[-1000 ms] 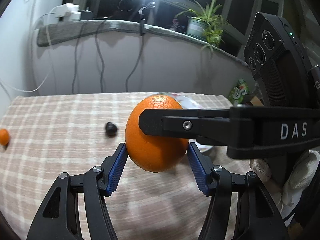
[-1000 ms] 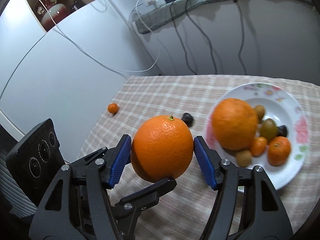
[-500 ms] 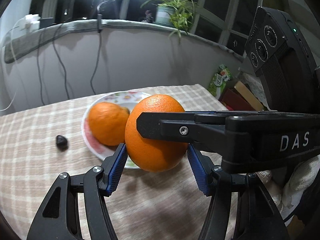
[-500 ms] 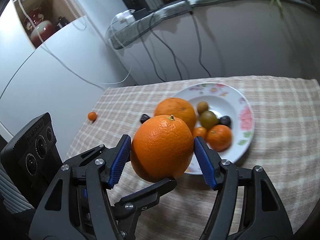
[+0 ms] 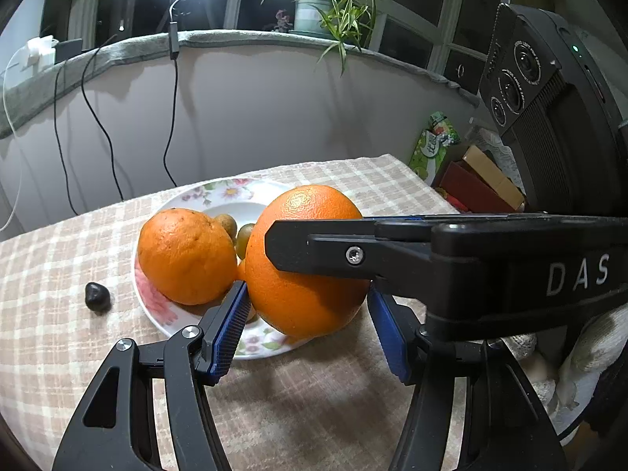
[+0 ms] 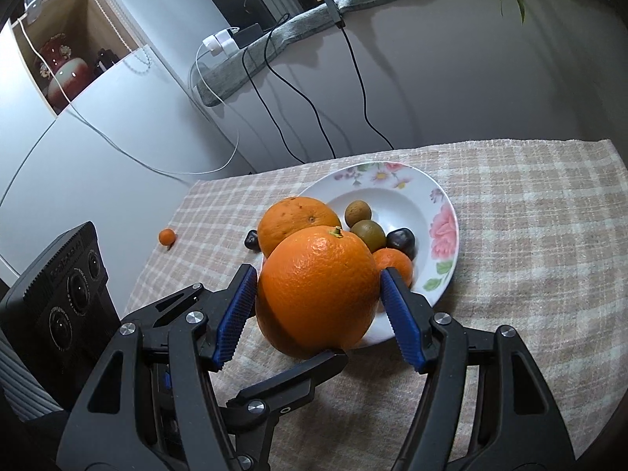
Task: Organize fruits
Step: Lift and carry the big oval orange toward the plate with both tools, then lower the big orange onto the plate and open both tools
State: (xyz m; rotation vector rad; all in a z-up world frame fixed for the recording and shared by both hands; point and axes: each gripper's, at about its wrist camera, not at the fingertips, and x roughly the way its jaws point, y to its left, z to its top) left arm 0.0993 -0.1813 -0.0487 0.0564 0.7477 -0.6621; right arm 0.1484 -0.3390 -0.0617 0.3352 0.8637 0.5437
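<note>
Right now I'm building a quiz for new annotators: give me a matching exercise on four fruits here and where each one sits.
Things:
1. smooth orange
2. rough orange
3. leftmost dark fruit
4. tiny orange fruit

Places:
A. on the cloth, just outside the plate
B. lying in the plate
C. alone on the cloth, towards the table's edge
D. gripped, off the cloth

Pairs: 1-D, 2-B, 3-A, 4-C
</note>
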